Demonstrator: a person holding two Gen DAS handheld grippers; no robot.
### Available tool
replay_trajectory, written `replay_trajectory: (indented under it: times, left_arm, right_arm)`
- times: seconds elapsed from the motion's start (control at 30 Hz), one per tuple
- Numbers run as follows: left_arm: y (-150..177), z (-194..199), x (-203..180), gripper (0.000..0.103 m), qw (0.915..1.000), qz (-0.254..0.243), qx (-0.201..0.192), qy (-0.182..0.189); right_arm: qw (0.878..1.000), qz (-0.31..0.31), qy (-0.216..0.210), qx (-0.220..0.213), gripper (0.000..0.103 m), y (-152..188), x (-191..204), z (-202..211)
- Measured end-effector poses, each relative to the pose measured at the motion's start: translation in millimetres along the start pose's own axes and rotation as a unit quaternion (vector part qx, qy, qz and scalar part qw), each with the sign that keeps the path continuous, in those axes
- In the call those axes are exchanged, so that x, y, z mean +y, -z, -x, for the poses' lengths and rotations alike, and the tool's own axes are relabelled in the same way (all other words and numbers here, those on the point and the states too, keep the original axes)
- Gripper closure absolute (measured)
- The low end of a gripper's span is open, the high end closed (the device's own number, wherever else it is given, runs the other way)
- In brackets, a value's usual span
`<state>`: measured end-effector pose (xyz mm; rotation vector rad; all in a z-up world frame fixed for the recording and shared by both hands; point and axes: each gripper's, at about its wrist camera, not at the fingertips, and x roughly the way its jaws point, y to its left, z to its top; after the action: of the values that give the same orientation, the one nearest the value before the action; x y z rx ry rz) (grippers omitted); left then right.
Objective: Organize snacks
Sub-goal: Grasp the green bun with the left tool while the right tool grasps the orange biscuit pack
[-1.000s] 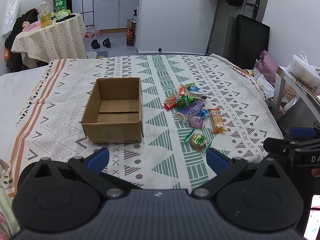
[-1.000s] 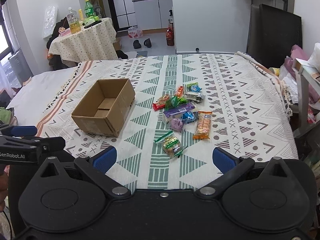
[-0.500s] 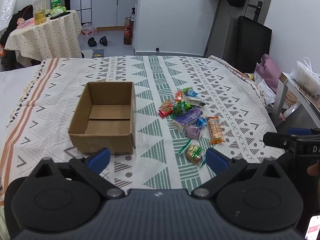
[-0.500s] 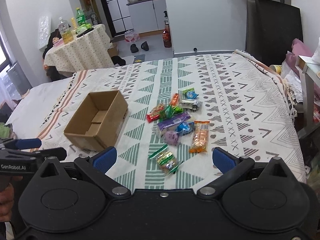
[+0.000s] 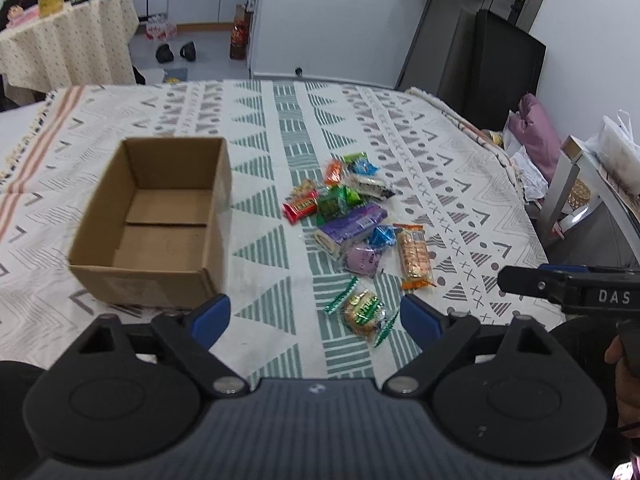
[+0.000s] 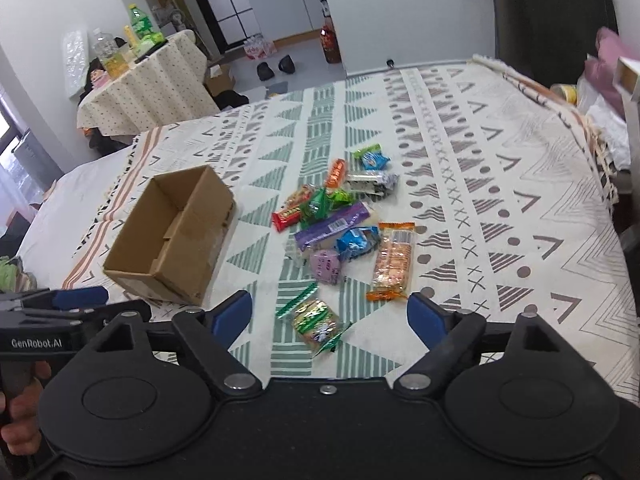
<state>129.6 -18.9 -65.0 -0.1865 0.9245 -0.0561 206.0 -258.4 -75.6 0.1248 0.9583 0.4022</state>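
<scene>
Bed: big, covered w/ a patterned blanket [image 5: 280, 128] in white, green and grey triangles; orange stripes along its left edge.
Round table: [image 6: 160, 80] far back left, dotted cloth, bottles on top.
Box: brown cardboard box [image 5: 156, 220], open top, nothing inside; sits on blanket left of the snacks, well apart from them.
Snacks: loose pile [image 6: 344, 220] on blanket, right of box; none in box yet.
Cracker pack: long orange-ended cracker pack [image 6: 393, 260] at right edge of pile, lying flat.
Purple bar: long purple bar [image 5: 352, 224] mid-pile, lying at a slant; a round lilac pack [image 5: 362, 259] just below it.
Red bar: red bar [image 6: 288, 216] at left edge of pile, nearest the box.
Blue packs: one blue pack [image 6: 358, 240] beside cracker pack, another [image 6: 374, 159] at far end of pile.
Green-gold pack: green-gold pack [image 5: 362, 308] lies alone, nearest the grippers, apart from main pile.
L gripper: left gripper [image 5: 316, 314] spread wide, jaws have just been closing a bit; nothing gripped, blue pads above blanket, green-gold pack seen between them but not touched.
R gripper: right gripper [image 6: 330, 312] also spread, jaws just been closing a bit; nothing gripped, same green-gold pack seen between its pads, untouched.
</scene>
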Motion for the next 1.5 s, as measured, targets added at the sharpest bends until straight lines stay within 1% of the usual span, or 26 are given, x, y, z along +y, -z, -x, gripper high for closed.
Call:
replay_trajectory:
  times: [0.17, 0.23, 0.43, 0.57, 0.63, 0.7, 0.77, 0.83, 1.07, 1.2, 1.33, 1.5]
  left_arm:
    - [-2.5, -26.3, -7.1, 0.016, 0.9997, 0.015, 0.017, -0.003]
    - [-2.5, -37.3, -9.5, 0.018, 0.9994, 0.021, 0.027, -0.004]
    - [-3.0, -71.7, -12.4, 0.019, 0.9972, 0.052, 0.051, -0.013]
    - [-1.9, -94.6, -17.8, 0.025, 0.9952, 0.070, 0.066, -0.016]
    - [-1.6, -105.3, -21.5, 0.027, 0.9943, 0.076, 0.072, -0.019]
    - [-0.4, -114.5, -24.8, 0.027, 0.9934, 0.083, 0.077, -0.020]
    - [0.6, -123.5, -29.0, 0.028, 0.9923, 0.088, 0.084, -0.022]
    - [1.8, -132.4, -33.6, 0.029, 0.9913, 0.093, 0.091, -0.021]
    - [7.9, -161.7, -44.5, 0.035, 0.9848, 0.133, 0.109, -0.020]
    - [12.5, -176.3, -52.2, 0.037, 0.9827, 0.140, 0.120, -0.020]
    - [15.1, -187.9, -53.9, 0.037, 0.9799, 0.153, 0.122, -0.037]
    - [19.1, -205.0, -52.0, 0.037, 0.9735, 0.175, 0.138, -0.053]
  right_arm:
    - [1.000, -0.009, -0.002, 0.018, 0.024, -4.5, -17.1, -21.1]
    - [1.000, -0.012, -0.002, 0.023, 0.025, -6.9, -23.3, -29.3]
    - [0.999, -0.006, 0.001, 0.037, 0.025, -14.7, -37.0, -53.9]
    - [0.999, -0.010, 0.000, 0.048, 0.026, -16.5, -43.5, -69.3]
    - [0.999, -0.011, 0.001, 0.054, 0.026, -17.7, -47.3, -75.7]
    - [0.998, -0.010, 0.013, 0.066, 0.027, -18.9, -51.2, -83.4]
    - [0.997, -0.013, 0.017, 0.076, 0.030, -20.7, -55.7, -91.3]
    - [0.996, -0.019, 0.021, 0.083, 0.031, -20.9, -60.7, -97.8]
    - [0.994, -0.037, 0.012, 0.103, 0.032, -19.1, -72.2, -113.9]
    - [0.993, -0.052, 0.015, 0.105, 0.035, -20.1, -79.2, -121.4]
    - [0.992, -0.067, 0.010, 0.109, 0.035, -19.6, -86.0, -127.5]
    - [0.991, -0.065, 0.008, 0.115, 0.035, -19.1, -86.1, -134.9]
